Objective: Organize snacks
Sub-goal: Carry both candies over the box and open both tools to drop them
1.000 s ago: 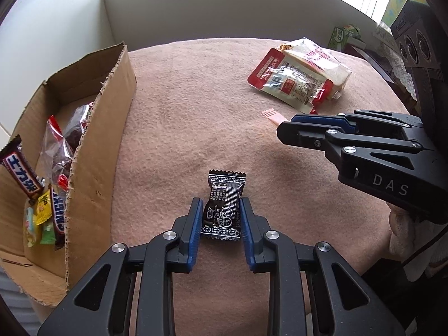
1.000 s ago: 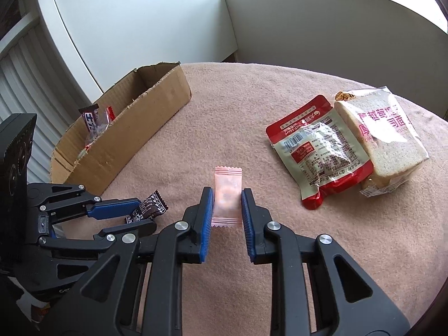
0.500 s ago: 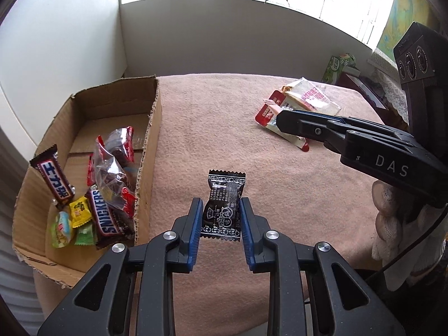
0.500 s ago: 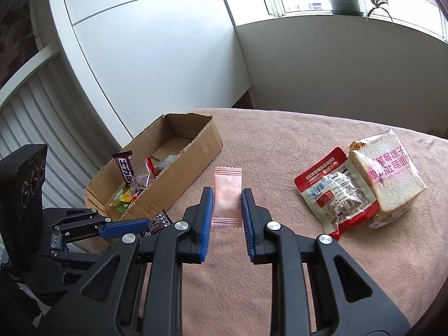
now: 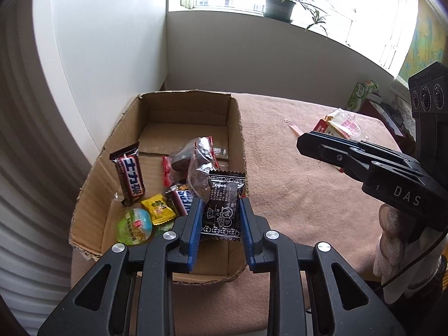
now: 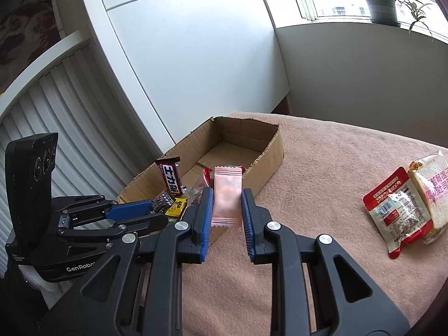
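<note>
Left wrist view, black packet (image 5: pixel 222 205) clamped between fingers (image 5: pixel 194 225), right fingers (image 6: pixel 203 221) clamping pink packet (image 6: pixel 226 196)

The box (image 5: pixel 236 128) is open on top, and its far half holds bare floor. Snacks (image 5: pixel 156 196) crowd the near half. Right of the box, the counter (image 5: pixel 280 168) lies bare as far as the two packets (image 6: pixel 403 204) near its right edge.

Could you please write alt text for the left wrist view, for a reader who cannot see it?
The left gripper clamps a black candy packet above the near end of an open cardboard box holding assorted snacks. The right gripper hovers at right over the pink tablecloth.
</note>
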Demonstrator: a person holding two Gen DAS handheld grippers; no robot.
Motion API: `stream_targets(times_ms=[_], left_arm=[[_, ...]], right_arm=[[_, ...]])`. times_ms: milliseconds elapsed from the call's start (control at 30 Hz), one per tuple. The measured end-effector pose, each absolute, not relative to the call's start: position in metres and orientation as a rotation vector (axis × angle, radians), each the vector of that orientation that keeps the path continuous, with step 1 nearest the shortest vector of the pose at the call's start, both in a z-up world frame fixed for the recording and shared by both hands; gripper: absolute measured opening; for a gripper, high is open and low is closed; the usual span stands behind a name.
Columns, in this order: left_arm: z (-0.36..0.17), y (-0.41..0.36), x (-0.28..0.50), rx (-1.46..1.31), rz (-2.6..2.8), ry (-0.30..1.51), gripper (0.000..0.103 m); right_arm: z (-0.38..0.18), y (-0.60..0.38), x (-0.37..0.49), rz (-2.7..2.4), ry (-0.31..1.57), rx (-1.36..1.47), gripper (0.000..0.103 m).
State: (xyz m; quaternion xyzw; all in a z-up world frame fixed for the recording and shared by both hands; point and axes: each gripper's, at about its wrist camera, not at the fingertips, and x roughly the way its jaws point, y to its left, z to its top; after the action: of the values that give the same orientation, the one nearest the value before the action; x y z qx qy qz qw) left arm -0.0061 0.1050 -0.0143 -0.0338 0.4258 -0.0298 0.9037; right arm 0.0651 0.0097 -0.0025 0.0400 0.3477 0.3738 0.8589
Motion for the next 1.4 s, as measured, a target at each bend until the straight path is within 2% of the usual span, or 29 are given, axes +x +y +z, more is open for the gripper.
stream_targets(times_ms=[633, 700, 767, 800, 900, 933, 1033, 1400], left_arm=[[-0.021, 0.175, -0.008, -0.131, 0.103, 0.883, 0.025], [-0.02, 0.18, -0.008, -0.144, 0.116, 0.877, 0.026], [-0.019, 0.183, -0.008, -0.151, 0.136, 0.872, 0.027], [-0.019, 0.185, -0.007, -0.155, 0.14, 0.87, 0.028], [-0.017, 0.188, -0.008, -0.169, 0.153, 0.852, 0.045], [-0.016, 0.187, -0.008, -0.17, 0.157, 0.848, 0.047], [-0.016, 0.185, -0.007, -0.171, 0.149, 0.847, 0.047], [-0.008, 0.16, -0.003, -0.175, 0.103, 0.81, 0.047]], right_arm=[[-0.022, 0.087, 0.032, 0.894, 0.739, -0.069, 0.022], [-0.022, 0.089, 0.029, 0.9, 0.734, -0.088, 0.029], [-0.021, 0.089, 0.025, 0.89, 0.705, -0.103, 0.072], [-0.019, 0.088, 0.022, 0.883, 0.681, -0.107, 0.077], [-0.014, 0.083, 0.017, 0.887, 0.648, -0.123, 0.08], [-0.013, 0.082, 0.017, 0.881, 0.644, -0.124, 0.083], [-0.012, 0.077, 0.018, 0.863, 0.63, -0.122, 0.093], [-0.01, 0.034, 0.026, 0.801, 0.623, -0.103, 0.093]])
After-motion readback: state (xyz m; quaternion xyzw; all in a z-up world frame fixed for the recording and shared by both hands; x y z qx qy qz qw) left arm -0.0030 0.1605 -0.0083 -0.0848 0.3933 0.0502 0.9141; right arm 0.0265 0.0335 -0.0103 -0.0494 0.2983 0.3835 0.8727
